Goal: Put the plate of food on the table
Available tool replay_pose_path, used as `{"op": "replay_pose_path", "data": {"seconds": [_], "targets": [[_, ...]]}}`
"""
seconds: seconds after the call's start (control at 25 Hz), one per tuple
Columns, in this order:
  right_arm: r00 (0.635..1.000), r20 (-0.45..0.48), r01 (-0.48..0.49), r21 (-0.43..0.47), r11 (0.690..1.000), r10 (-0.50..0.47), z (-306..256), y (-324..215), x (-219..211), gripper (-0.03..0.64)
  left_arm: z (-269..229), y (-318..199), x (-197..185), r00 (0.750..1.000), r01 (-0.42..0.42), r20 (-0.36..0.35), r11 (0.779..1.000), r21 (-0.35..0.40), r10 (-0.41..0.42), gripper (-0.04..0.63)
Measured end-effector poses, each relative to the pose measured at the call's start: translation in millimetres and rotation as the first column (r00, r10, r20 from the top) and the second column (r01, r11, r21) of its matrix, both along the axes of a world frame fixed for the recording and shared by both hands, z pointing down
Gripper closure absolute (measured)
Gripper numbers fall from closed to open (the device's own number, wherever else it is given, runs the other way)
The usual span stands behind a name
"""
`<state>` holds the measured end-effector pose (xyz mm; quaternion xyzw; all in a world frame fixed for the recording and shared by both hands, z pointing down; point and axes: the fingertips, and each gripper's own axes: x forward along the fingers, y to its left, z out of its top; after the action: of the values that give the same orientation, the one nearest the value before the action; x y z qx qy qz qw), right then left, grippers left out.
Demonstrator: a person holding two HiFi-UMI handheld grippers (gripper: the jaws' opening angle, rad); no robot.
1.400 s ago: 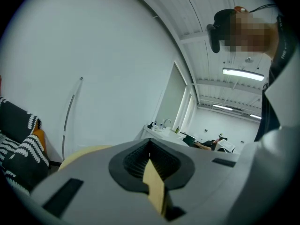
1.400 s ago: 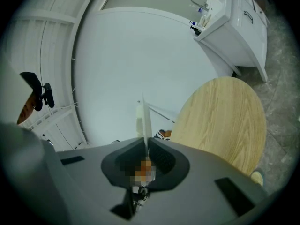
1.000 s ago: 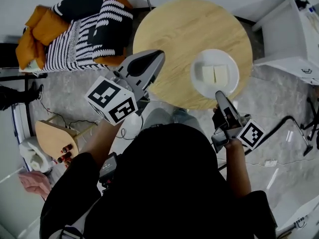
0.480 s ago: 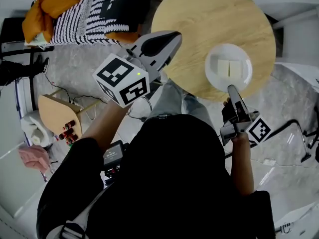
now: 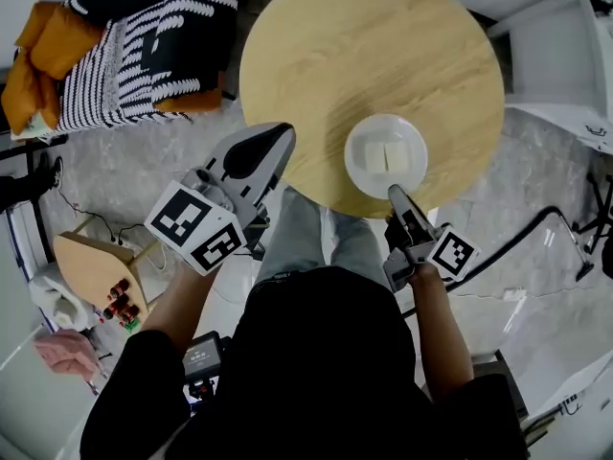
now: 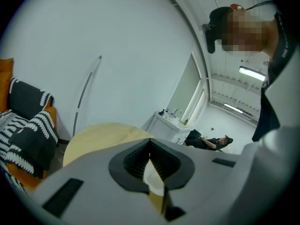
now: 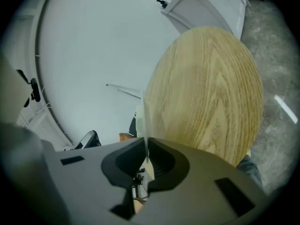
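Pale marble floor [image 5: 124, 175] surrounds a round wooden tabletop [image 5: 364, 56] at upper centre of the head view, with black-and-white striped cushions [image 5: 163, 36] at upper left. A white plate [image 5: 385, 128] carrying two pale square food pieces [image 5: 385, 156] sits over the tabletop's lower edge; whether it rests there cannot be told. Just below it, the right gripper [image 5: 394, 191] has its fingers clamped on the plate's near rim, which its own view shows edge-on. The left gripper [image 5: 283, 130], left of the plate at the tabletop's lower-left edge, has its fingers drawn nearly together with nothing between them.
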<state>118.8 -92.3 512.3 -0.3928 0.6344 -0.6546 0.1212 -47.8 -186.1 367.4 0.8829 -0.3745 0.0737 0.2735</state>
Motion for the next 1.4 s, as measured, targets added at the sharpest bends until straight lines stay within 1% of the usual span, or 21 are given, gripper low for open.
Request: {"op": "replay_pose_path", "data": {"seconds": [0.16, 0.32, 0.52, 0.72, 0.88, 1.0, 1.12, 1.24, 1.32, 1.4], "targets": [[1.000, -0.011, 0.006, -0.071, 0.997, -0.007, 22.8, 3.1, -0.8, 0.592, 14.6, 0.5, -0.9, 1.000, 0.002, 0.001, 1.000, -0.031, -0.002, 0.588], [0.999, -0.027, 0.040, -0.089, 0.995, -0.043, 33.5, -1.2, -3.2, 0.592, 21.9, -0.9, -4.6, 1.000, 0.006, 0.000, 0.999, -0.053, -0.006, 0.588], [0.999, -0.014, 0.037, -0.116, 0.993, -0.039, 35.3, -4.1, -3.5, 0.592, 28.5, -0.7, 2.6, 1.000, -0.011, -0.005, 0.997, -0.073, 0.011, 0.588], [0.999, 0.005, 0.035, -0.157, 0.987, -0.035, 40.7, 1.0, -4.2, 0.594, 31.5, 1.8, 10.5, 1.000, -0.029, -0.012, 0.997, -0.076, 0.028, 0.588], [0.996, -0.059, 0.047, -0.201, 0.978, -0.060, 49.4, 5.2, -0.4, 0.592, 32.9, 4.7, 10.4, 0.999, -0.035, -0.010, 0.996, -0.081, 0.034, 0.588], [0.994, -0.080, 0.061, -0.217, 0.974, -0.080, 53.1, 6.0, -1.2, 0.592, 35.4, 8.2, 10.0, 0.999, -0.041, -0.006, 0.996, -0.085, 0.041, 0.588], [0.985, -0.115, 0.100, -0.234, 0.967, -0.130, 57.6, 8.9, -1.3, 0.580, 34.6, 10.4, 10.2, 0.999, -0.047, -0.008, 0.995, -0.083, 0.047, 0.588], [0.969, -0.141, 0.169, -0.221, 0.961, -0.203, 60.2, 12.2, -5.5, 0.560, 32.2, 11.2, 10.6, 0.999, -0.049, -0.013, 0.996, -0.075, 0.048, 0.588], [0.952, -0.165, 0.223, -0.212, 0.951, -0.260, 60.1, 17.0, -7.1, 0.547, 31.2, 12.9, 11.8, 0.999, -0.051, -0.015, 0.996, -0.070, 0.050, 0.588], [0.925, -0.199, 0.286, -0.198, 0.937, -0.324, 58.4, 21.5, -9.8, 0.530, 29.1, 14.6, 12.4, 0.998, -0.054, -0.019, 0.997, -0.064, 0.053, 0.588]]}}
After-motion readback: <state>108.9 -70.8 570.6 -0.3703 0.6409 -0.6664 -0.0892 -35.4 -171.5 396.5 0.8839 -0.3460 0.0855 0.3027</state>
